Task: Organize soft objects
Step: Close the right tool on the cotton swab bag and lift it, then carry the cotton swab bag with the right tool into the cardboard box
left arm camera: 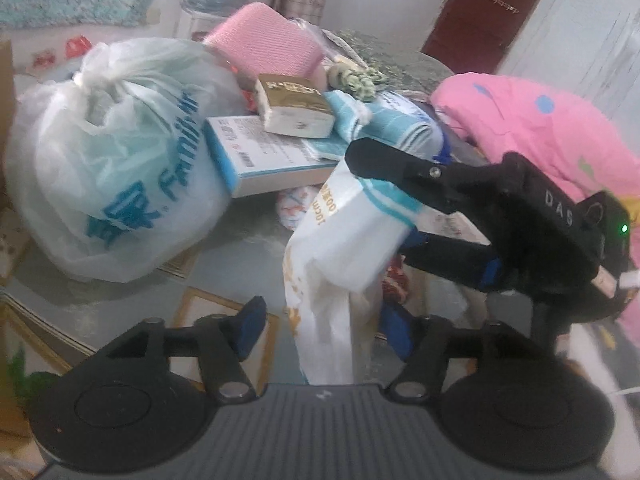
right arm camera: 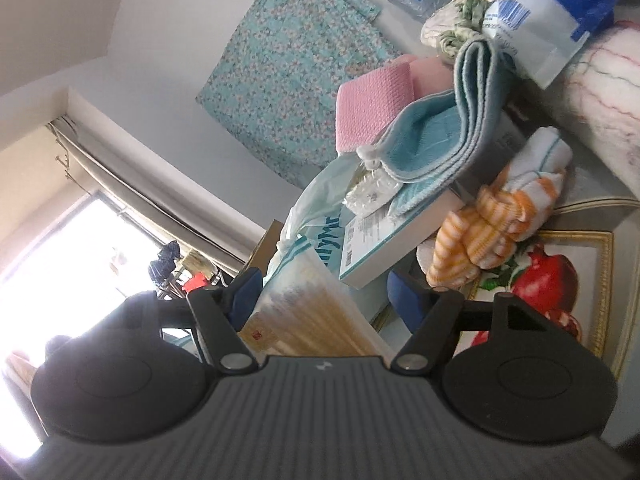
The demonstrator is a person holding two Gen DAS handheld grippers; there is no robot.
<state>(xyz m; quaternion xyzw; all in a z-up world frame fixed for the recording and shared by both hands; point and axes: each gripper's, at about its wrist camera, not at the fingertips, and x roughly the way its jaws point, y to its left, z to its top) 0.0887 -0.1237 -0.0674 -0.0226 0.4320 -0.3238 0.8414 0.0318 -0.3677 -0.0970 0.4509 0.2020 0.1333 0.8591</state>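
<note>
Tissue pack (left arm camera: 352,236): white plastic-wrapped, teal stripe, clamped between the right gripper's (left arm camera: 384,216) fingers, one finger on top, one beneath. Only the left wrist view shows this from outside; a loose tail of wrapper hangs down between the left gripper's (left arm camera: 324,332) blue pads.

Left gripper: wide apart, holding nothing. The hanging wrapper sits in the gap; can't tell if it touches either pad.

Right wrist view shows the same pack (right arm camera: 316,308) close up, filling the space between the right gripper's (right arm camera: 320,296) pads, which are pressed on both sides. This camera is rolled sideways, so room and window appear tilted.

Beyond the pack, left wrist view: tied white shopping bag (left arm camera: 116,160) ahead-left, a white-and-blue box (left arm camera: 264,156) straight ahead with a gold-wrapped tissue pack (left arm camera: 292,106) on it, pink knit cloth (left arm camera: 264,44) behind, pink quilt (left arm camera: 548,120) ahead-right.

Right wrist view only: orange-striped cloth (right arm camera: 484,232) ahead-right beside the box (right arm camera: 384,236), folded teal towel (right arm camera: 440,136) lying on it, pomegranate picture (right arm camera: 548,276) under the tabletop.
</note>
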